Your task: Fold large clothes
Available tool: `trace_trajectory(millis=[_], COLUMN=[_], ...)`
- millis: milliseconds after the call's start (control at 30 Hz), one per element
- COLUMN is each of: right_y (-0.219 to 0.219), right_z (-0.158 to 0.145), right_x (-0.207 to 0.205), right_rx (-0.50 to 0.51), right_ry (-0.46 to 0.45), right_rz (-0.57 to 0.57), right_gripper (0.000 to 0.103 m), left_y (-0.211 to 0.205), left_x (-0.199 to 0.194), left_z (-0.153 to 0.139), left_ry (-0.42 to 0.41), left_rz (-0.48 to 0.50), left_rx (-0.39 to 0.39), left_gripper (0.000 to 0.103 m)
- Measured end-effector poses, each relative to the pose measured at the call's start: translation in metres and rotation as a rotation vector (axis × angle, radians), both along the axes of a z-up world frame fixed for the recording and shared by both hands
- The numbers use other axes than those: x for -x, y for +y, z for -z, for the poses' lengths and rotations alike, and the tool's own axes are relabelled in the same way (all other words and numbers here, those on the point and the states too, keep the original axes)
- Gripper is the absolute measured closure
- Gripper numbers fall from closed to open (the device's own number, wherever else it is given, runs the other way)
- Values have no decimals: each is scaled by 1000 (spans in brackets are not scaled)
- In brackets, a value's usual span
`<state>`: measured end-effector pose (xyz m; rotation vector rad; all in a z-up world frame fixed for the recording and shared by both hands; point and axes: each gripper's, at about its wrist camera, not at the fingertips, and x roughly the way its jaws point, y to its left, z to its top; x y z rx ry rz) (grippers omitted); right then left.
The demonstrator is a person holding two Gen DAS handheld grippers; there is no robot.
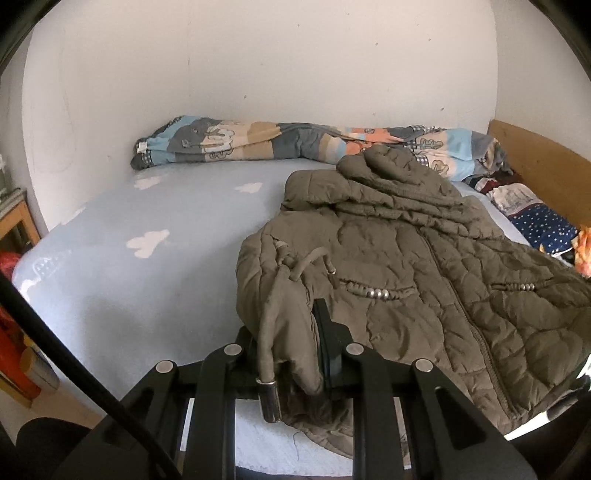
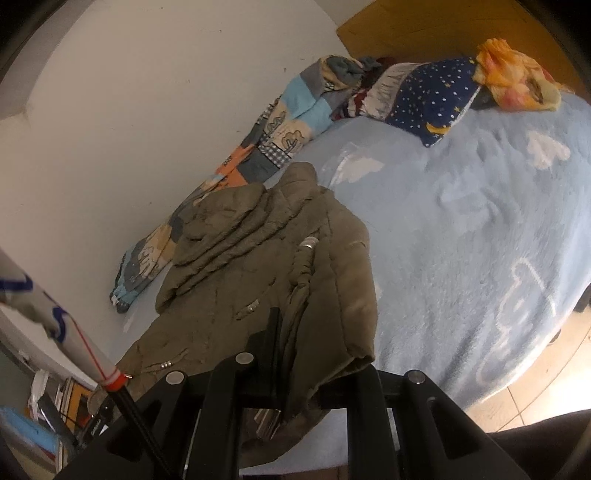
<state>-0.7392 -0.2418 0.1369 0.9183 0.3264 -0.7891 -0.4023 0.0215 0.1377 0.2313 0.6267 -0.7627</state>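
On the bed, each hand-held gripper clamps the soft, bulky jacket hem; likely floppy, best gripped at corners

left wrist: close, angled down | right: same | shared: jacket, bed

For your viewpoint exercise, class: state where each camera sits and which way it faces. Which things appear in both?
Left wrist: on the left gripper, facing along its fingers across the bed toward the wall; jaws clamp the olive quilted jacket.
Right wrist: on the right gripper, tilted view toward the headboard; jaws clamp the jacket's hem.
Shared: jacket, cloud-print sheet, patchwork quilt, starry pillow.
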Motion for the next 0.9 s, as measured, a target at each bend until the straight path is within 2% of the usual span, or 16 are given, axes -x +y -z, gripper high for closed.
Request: trace_trajectory(millis=[200, 533, 700, 900], right_y=[-9, -43, -63, -98], right_z=[-12, -65, -89, -105], right_x=[3, -15, -33, -55], right_rx=[-11, 74, 116, 133], right_ry=[-55, -134, -154, -205], right_rz=[-23, -52, -59, -31], right_gripper=[89, 89, 89, 89], left_y=[2, -9, -29, -68], left_x=[-25, -50, -64, -96], left_z=[-15, -60, -86, -110], left_ry=[63, 35, -1, 24], left_rz=[17, 57, 54, 21], left_rx=[26, 85, 121, 170], left_gripper=[83, 82, 82, 82])
